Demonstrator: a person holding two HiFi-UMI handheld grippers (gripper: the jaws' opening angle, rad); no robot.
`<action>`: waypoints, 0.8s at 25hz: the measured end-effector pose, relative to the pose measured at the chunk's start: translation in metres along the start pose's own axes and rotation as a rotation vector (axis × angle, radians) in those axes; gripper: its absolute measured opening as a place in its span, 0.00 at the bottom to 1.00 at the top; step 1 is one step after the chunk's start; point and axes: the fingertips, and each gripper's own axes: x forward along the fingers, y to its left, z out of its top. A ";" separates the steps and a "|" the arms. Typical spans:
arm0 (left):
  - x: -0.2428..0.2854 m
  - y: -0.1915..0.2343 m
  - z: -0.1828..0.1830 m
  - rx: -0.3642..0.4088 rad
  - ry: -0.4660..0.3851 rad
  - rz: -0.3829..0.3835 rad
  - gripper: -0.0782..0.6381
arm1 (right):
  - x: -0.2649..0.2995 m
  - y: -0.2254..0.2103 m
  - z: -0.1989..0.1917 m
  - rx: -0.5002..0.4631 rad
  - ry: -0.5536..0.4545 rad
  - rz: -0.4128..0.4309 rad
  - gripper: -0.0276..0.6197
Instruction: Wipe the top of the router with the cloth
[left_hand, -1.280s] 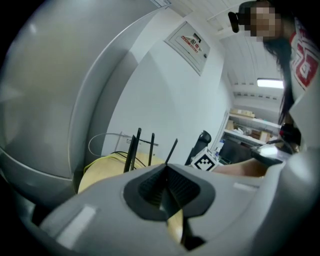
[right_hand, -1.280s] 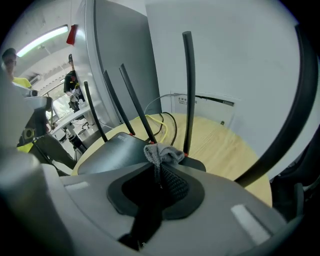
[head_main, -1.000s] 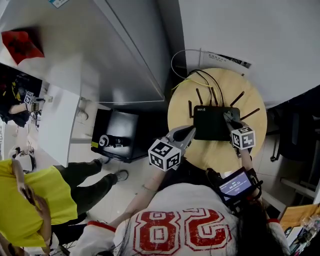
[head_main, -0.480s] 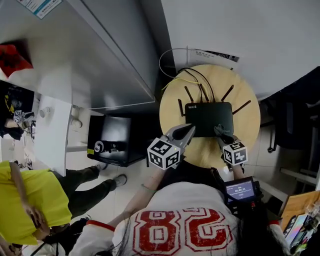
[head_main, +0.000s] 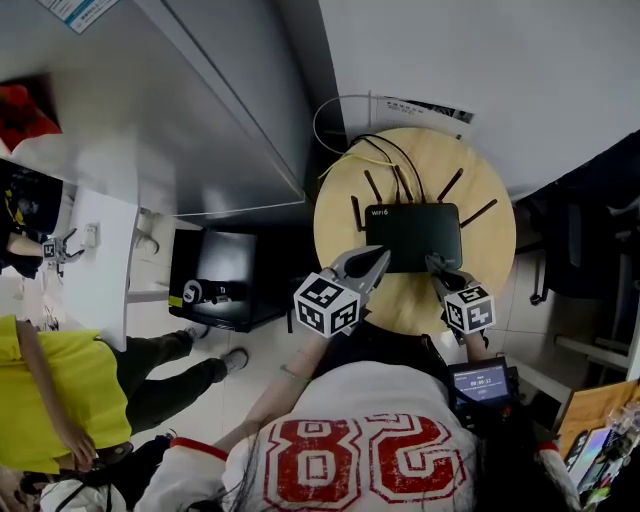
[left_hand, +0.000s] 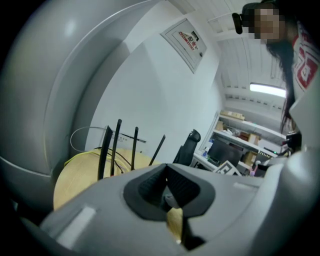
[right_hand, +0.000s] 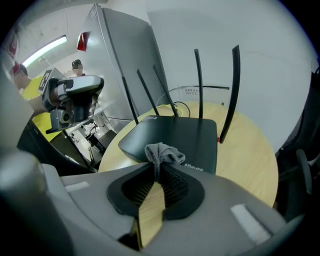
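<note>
One cloth (right_hand: 162, 151), pinched by right gripper (right_hand: 158, 172) (left gripper (left_hand: 168, 196) closed, empty), sits at the router (right_hand: 175, 131) edge.

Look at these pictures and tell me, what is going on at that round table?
A person holds a gripper in each hand over a round wooden table on which a black router sits. The right gripper is shut on a small grey cloth, held at the router's near edge; contact with the top cannot be told. The left gripper is shut with nothing in it, by the router's near left corner.
</note>
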 end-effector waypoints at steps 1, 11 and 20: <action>-0.001 0.002 0.001 -0.001 -0.003 0.007 0.11 | 0.000 -0.009 0.008 -0.006 -0.011 -0.014 0.10; -0.018 0.025 0.004 -0.021 -0.025 0.093 0.11 | 0.028 -0.090 0.074 -0.057 -0.027 -0.133 0.10; -0.030 0.036 0.002 -0.041 -0.034 0.133 0.11 | 0.041 -0.094 0.069 -0.034 -0.016 -0.136 0.10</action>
